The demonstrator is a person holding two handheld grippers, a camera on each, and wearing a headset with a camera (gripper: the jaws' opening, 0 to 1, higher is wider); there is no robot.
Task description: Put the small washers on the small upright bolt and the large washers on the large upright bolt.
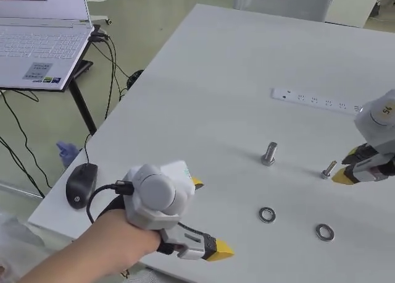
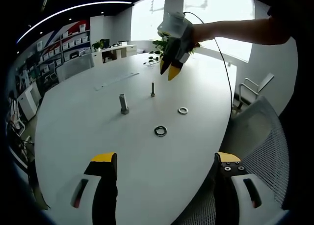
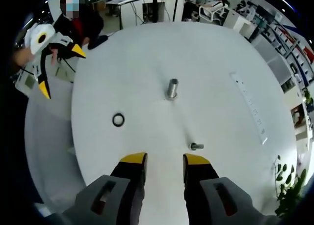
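Note:
Two steel bolts stand upright on the white table: a large bolt and a small bolt. Two washers lie flat nearer me, one in front of the large bolt, the other below the small bolt. My left gripper hovers at the near table edge, jaws wide open and empty. My right gripper hangs just right of the small bolt, jaws slightly apart, holding nothing.
A white power strip lies at the far side of the table. A black mouse sits at the table's left corner. A laptop stands on a side stand to the left. A mesh chair is by the near edge.

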